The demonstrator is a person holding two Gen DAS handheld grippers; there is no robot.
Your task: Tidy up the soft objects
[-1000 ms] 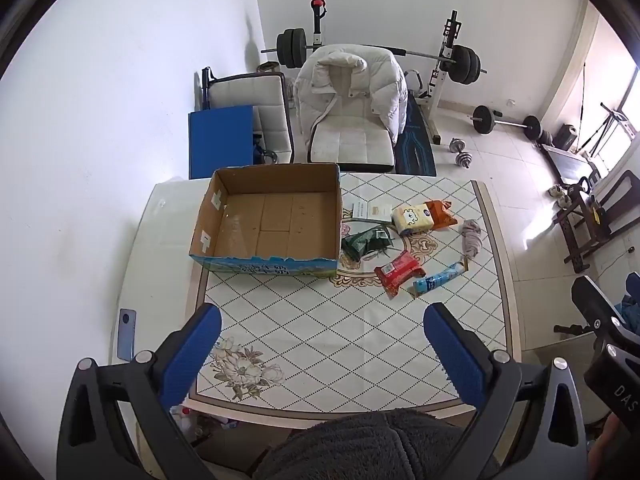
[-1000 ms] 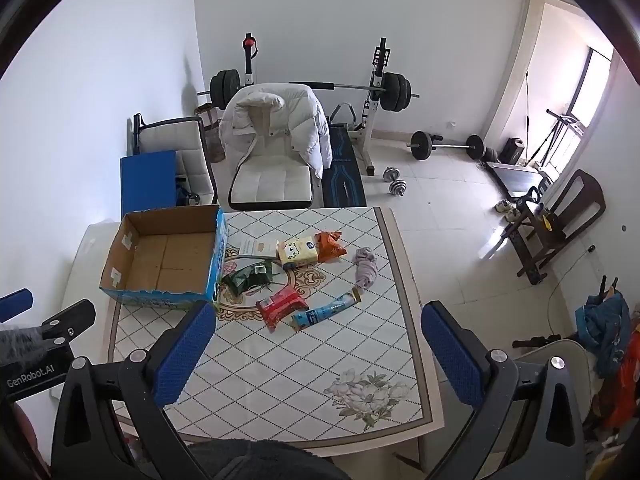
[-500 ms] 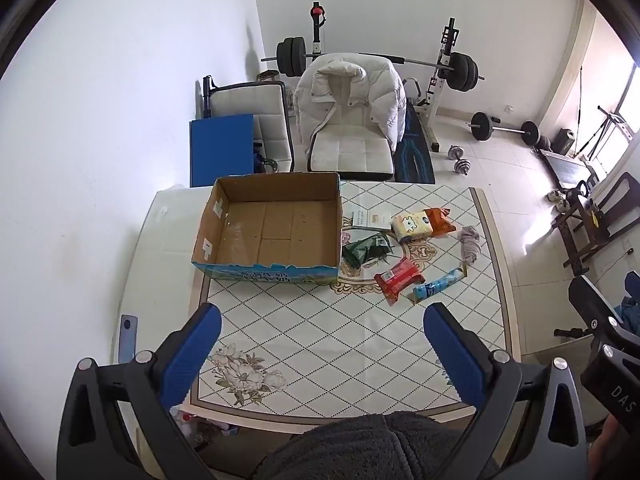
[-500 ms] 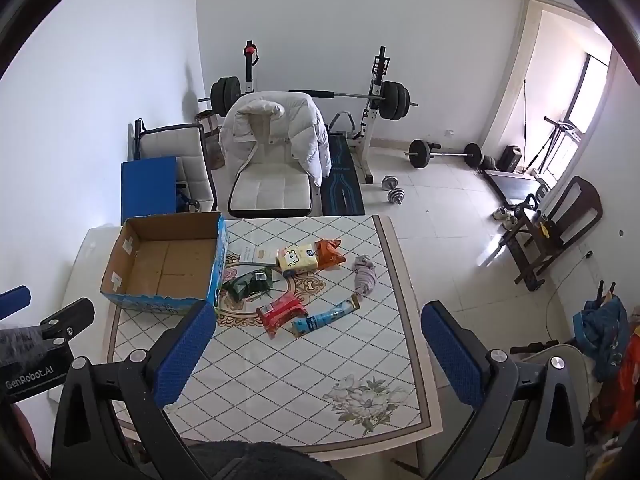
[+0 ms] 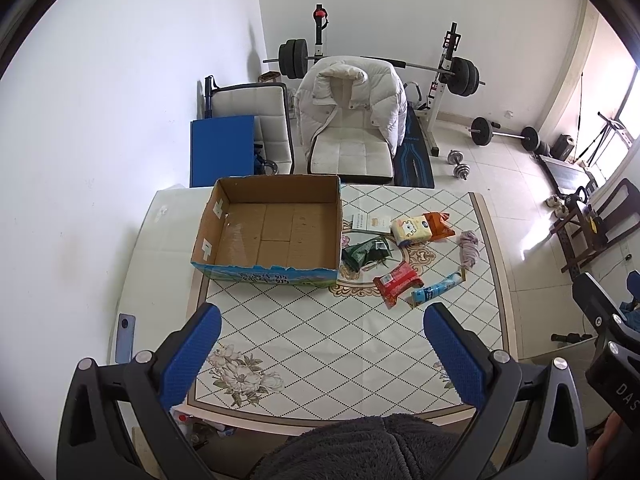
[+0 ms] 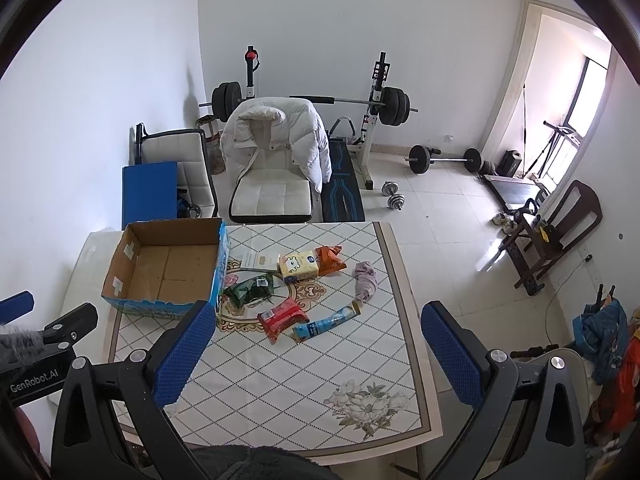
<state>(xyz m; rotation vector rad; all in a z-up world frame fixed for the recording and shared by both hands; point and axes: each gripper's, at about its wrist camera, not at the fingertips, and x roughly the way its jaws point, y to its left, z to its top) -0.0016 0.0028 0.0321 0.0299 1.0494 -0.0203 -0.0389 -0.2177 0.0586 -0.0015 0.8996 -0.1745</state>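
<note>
An empty cardboard box [image 5: 272, 232] [image 6: 168, 264] stands on the tiled table [image 5: 320, 340] at the far left. To its right lie a green packet [image 5: 364, 254] [image 6: 248, 290], a red packet [image 5: 398, 282] [image 6: 282, 316], a blue tube packet [image 5: 436, 288] [image 6: 326, 322], a yellow tissue pack [image 5: 410, 230] [image 6: 298, 266], an orange packet [image 5: 438, 226] [image 6: 328, 260], a white booklet [image 5: 368, 222] [image 6: 258, 260] and a mauve cloth [image 5: 469, 248] [image 6: 365, 280]. My left gripper [image 5: 322, 344] and right gripper [image 6: 316, 344] are both open, empty, high above the table's near edge.
A phone [image 5: 125, 338] lies on the white ledge left of the table. Behind the table stand a chair with a white jacket [image 5: 352, 120], a second chair [image 5: 256, 120], a blue board [image 5: 222, 150] and a barbell rack [image 5: 448, 72]. Dumbbells lie on the floor.
Both grippers have risen and pulled back, so the table and its objects look smaller and farther. Nothing on the table has moved.
</note>
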